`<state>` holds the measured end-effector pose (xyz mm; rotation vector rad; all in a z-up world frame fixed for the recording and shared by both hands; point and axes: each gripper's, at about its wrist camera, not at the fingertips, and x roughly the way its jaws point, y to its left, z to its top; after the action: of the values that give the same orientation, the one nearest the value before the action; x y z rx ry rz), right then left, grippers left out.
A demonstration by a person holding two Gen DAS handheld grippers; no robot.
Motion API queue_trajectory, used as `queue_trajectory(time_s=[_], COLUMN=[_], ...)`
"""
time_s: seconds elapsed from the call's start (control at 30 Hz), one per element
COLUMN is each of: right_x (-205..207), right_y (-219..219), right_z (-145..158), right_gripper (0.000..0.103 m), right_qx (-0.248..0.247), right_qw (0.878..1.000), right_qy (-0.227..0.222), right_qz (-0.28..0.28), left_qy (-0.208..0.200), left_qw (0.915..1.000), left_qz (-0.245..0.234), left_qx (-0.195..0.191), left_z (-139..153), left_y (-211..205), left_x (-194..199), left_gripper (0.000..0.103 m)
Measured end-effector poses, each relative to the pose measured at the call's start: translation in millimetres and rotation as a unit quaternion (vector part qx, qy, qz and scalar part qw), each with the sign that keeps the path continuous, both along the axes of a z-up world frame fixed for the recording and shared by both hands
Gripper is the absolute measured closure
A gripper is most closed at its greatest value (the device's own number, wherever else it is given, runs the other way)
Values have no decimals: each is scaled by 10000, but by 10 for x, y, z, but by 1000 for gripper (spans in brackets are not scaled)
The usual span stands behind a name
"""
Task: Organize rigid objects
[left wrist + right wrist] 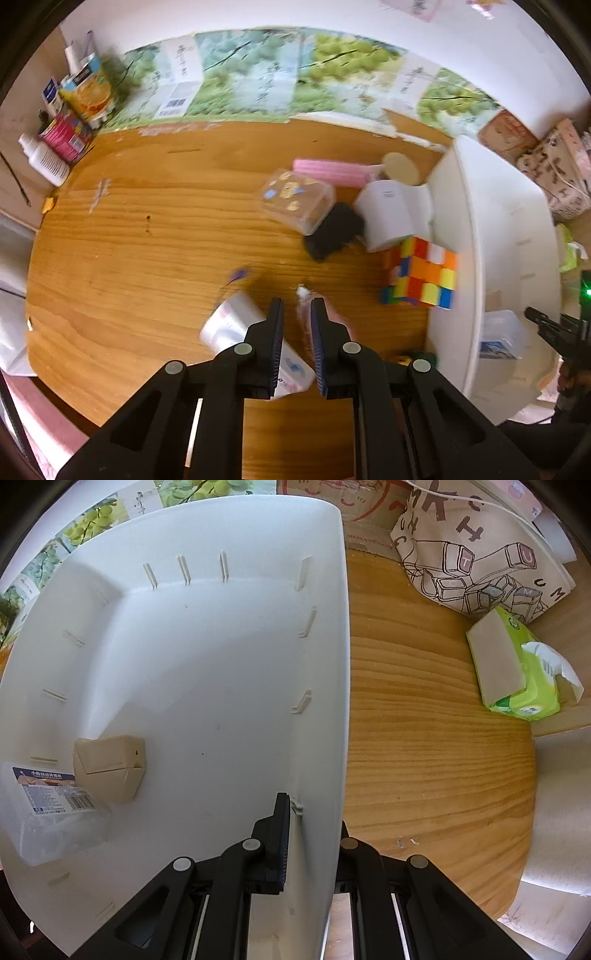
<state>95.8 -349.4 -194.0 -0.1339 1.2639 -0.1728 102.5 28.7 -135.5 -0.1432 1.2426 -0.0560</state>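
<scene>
Your left gripper (297,314) is clamped on a small pale tube (303,300) over the wooden table (147,229); your right gripper (314,812) pinches the white bin (221,664) wall. The colour cube (421,275) sits at two o'clock.

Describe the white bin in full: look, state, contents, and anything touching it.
The white bin looks like smooth plastic, with rounded corners and small slot ribs along its inner walls. It sits on the wooden table. Inside lie a beige box and a clear labelled case. The right gripper is clamped on its side wall.
</scene>
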Motion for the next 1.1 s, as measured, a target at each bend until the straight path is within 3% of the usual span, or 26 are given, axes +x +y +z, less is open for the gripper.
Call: queue_trajectory(time_s=[0.13,0.37,0.7,0.77,0.8,0.93,1.1], right_x=[-23,-61,-73,-59,-59,-56,-74], right_y=[38,105,158,169,177,202,213], right_z=[26,63,68,65,66,75,78], right_gripper=[91,90,89,88,88,87,86], right_qx=[-30,-52,-99,-129,-142,-150,-142], right_qw=[10000,9999,9998,9997,9997,9997,9997], right_qy=[-21,-42,-32,-19,-15,-7,4], right_qz=[66,156,181,199,202,205,176], left_qy=[-2,131,463,592,670,1073,1530], left_qw=[10000,9979,9951,9940,9931,9857,9676], left_qz=[70,619,862,907,946,1230,1859], left_qx=[-7,-154,-149,-173,-179,-415,-758], left_z=[48,-11,-253,-332,-370,-562,-788], left_y=[-13,210,332,331,335,386,492], left_x=[-57,-207,-392,-403,-404,-409,-421], left_gripper=[88,85,53,36,33,32,32])
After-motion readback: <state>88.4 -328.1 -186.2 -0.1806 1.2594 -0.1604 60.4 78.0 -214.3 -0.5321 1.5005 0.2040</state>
